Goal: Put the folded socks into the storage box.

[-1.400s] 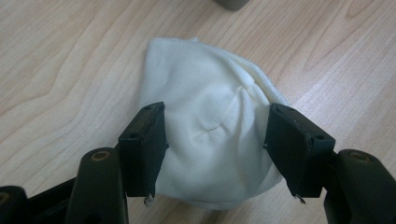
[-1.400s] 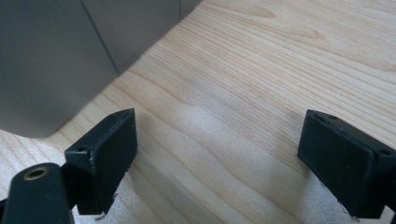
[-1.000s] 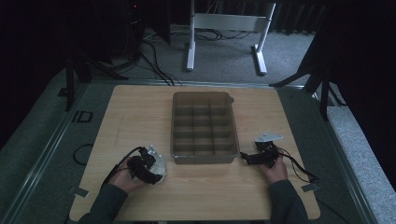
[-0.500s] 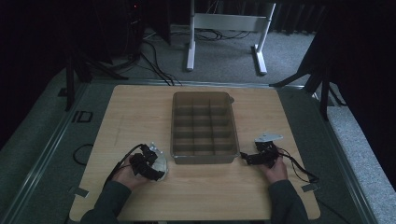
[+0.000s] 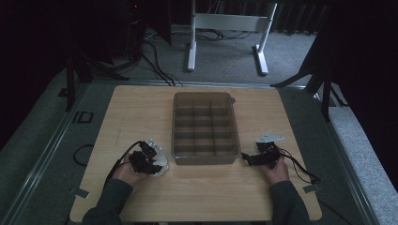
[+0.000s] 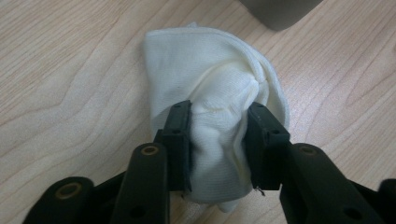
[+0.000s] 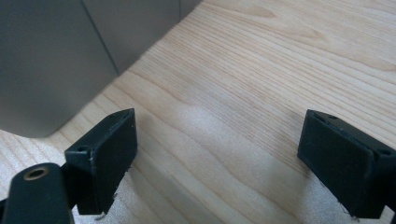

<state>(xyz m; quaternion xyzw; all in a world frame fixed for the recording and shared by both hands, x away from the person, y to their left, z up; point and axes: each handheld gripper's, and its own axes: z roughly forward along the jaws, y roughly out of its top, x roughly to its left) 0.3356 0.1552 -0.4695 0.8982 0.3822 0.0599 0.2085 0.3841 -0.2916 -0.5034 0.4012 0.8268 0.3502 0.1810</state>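
Left to right across the wooden table [image 5: 141, 112]. At the near left, the person's left hand [image 5: 126, 172] is holding the left gripper [image 5: 149, 159] over a white sock [image 5: 159, 161], which is lying bunched on the tabletop just beside the near left corner of the compartment tray [image 5: 204, 158]. In the left gripper view, the left gripper [image 6: 218, 133] is pinching the white sock [image 6: 205, 84]: its two black jaws are pressing into the fabric from either side, a thick fold of knit is bulging between them, and the rest of the cloth is spreading forward onto the wood toward a grey corner of the tray [image 6: 280, 11]. The sock is resting on the table, not inside any compartment.

At the centre, the translucent grey tray is sitting lengthwise away from the person, its grid of compartments showing no contents.

At the near right, the person's right hand [image 5: 276, 169] is holding the right gripper [image 5: 248, 159] low over the table, just beside the tray's near right corner. In the right gripper view, the right gripper [image 7: 217, 154] is standing with its jaws spread wide apart, bare wood lying between them and the tray's grey wall [image 7: 56, 56] rising at the upper left. A cable is trailing from this gripper toward the table's right edge.
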